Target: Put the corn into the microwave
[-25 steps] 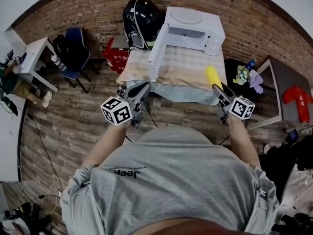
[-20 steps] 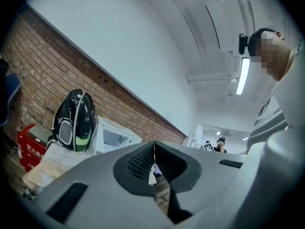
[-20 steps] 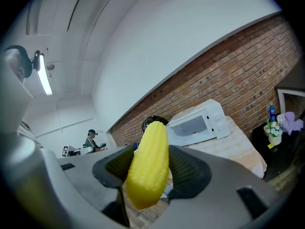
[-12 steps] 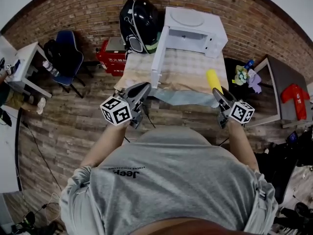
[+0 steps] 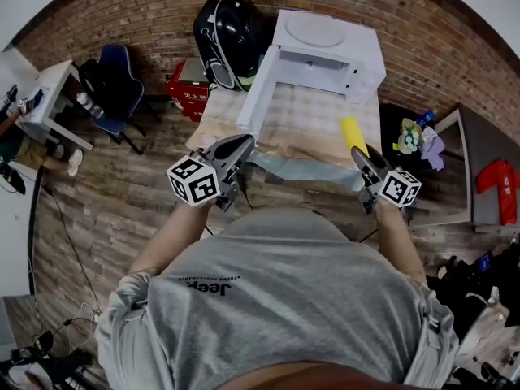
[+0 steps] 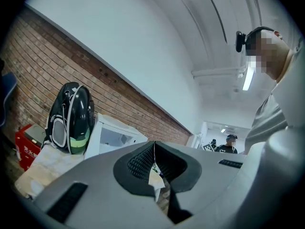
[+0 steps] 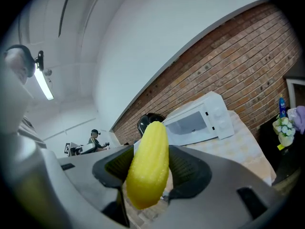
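- Microwave (image 5: 325,51) sits at the far end of the tabletop (image 5: 301,124), backed against a brick wall. Its door (image 5: 253,96) is swung open on the left side.
- Right gripper (image 5: 363,157) is in front of the microwave, off its right front corner, at the near edge of the tabletop. Its jaws stand wide and are clamped on the corn (image 5: 353,131).
- The corn is yellow and sticks out past the jaw tips, pointing toward the microwave. It is well apart from the opening and not inside.
- Left gripper (image 5: 238,147) is in front of the open door, near the tabletop's near left corner. Its jaws are closed together with nothing between them.
- A black domed pack (image 5: 231,31) stands just left of the microwave, with a red box (image 5: 185,88) further left.
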`<state>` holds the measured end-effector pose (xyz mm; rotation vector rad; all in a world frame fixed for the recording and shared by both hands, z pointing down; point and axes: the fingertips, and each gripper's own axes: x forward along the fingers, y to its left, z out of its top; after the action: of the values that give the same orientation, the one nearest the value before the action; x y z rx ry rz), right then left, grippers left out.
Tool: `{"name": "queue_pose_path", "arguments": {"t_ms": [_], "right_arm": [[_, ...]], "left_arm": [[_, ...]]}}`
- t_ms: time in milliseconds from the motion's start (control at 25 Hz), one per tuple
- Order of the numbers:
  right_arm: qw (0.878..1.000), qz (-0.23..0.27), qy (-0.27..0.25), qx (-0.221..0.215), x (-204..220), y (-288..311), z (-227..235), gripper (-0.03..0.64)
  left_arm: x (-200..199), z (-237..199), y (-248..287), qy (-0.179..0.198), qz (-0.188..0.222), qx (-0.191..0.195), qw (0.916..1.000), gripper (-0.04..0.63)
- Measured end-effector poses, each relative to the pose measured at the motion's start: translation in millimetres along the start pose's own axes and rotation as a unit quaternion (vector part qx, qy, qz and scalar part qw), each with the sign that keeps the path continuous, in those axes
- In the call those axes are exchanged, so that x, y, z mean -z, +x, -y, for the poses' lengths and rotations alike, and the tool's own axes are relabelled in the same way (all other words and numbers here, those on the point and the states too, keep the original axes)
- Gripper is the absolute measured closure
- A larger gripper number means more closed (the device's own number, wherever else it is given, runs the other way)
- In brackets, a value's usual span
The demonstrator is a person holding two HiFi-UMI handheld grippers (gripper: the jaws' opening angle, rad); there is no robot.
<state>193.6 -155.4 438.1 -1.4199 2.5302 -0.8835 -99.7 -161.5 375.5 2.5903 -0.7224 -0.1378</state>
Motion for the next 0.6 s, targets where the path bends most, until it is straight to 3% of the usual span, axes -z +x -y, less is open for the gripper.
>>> {"name": "queue_pose_path", "arguments": {"t_ms": [120, 280, 600], "right_arm": [[1.000, -0.006, -0.001, -0.027, -15.2, 5.0, 35.7, 0.377], [0.997, -0.034, -0.006, -0.063, -37.4, 7.2, 84.6, 0.378], [0.990, -0.074, -0.010, -0.121, -63.9, 15.0, 157.6, 0.379]], "left_arm": [[2.5, 5.1, 37.1, 0.011, 0.006, -0.023, 0.9997, 0.572], [9.8, 12.9, 92.2, -0.005, 0.018, -0.070, 0.9974, 0.572], [20.2, 16.6, 188.6, -0.012, 0.003, -0.130, 0.9914, 0.572]]}}
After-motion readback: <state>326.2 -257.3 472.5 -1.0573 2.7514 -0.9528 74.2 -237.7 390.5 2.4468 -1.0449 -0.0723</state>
